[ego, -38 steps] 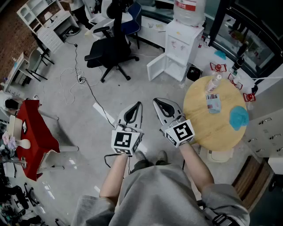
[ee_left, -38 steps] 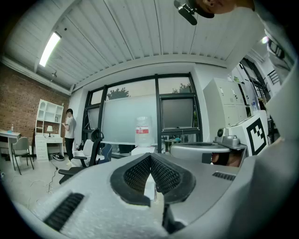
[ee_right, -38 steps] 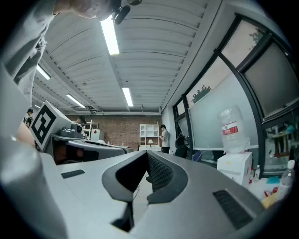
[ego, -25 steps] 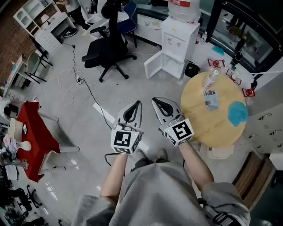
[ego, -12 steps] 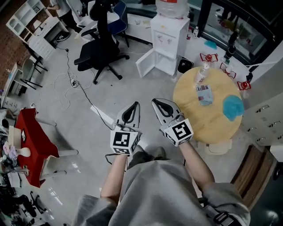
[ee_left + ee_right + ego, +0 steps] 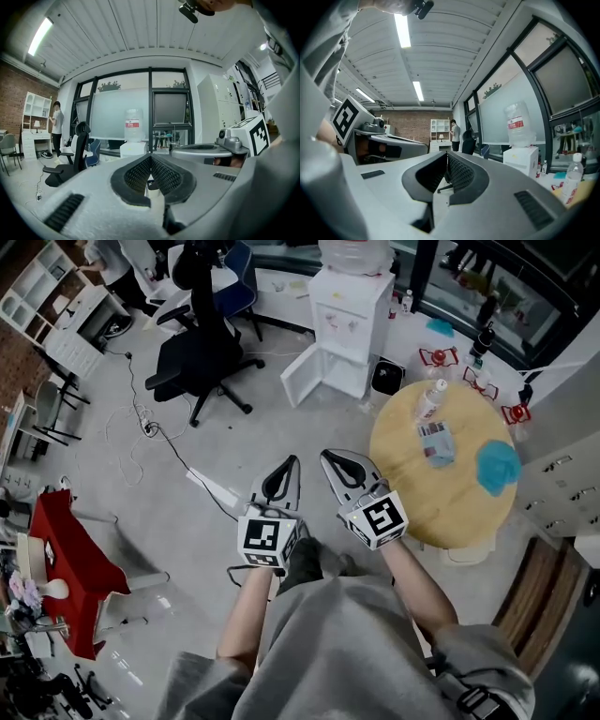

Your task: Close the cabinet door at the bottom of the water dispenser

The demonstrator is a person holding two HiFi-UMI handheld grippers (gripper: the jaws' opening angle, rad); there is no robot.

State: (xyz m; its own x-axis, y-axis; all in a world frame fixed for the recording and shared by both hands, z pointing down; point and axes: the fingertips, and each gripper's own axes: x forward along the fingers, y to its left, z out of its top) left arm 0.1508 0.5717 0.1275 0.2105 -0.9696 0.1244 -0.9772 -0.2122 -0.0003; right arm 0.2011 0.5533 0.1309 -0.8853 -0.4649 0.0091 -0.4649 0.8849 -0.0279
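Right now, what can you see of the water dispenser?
The water dispenser is a white upright box standing on the grey floor, with a clear bottle seated on top. Two taps sit on its front. Its bottom cabinet door stands wide open, swung to the picture's left. No claw touches it.

Water dispenser (image 6: 349,310): white, at the top centre of the view, with a large bottle on top. Its bottom cabinet door (image 6: 302,376) stands open, swung out to the left. A black bin (image 6: 386,379) sits just beside it on the right.

Left tool (image 6: 295,461) and right tool (image 6: 325,457) are held side by side over the grey floor. Their tips point toward the dispenser and are well apart from it.

Round wooden surface (image 6: 441,498), right of the tools:
- clear bottle (image 6: 429,399) lying near the far edge
- card (image 6: 436,442) toward the middle
- blue cloth (image 6: 497,467) at the right edge

Black office chair (image 6: 192,352) stands left of the dispenser.
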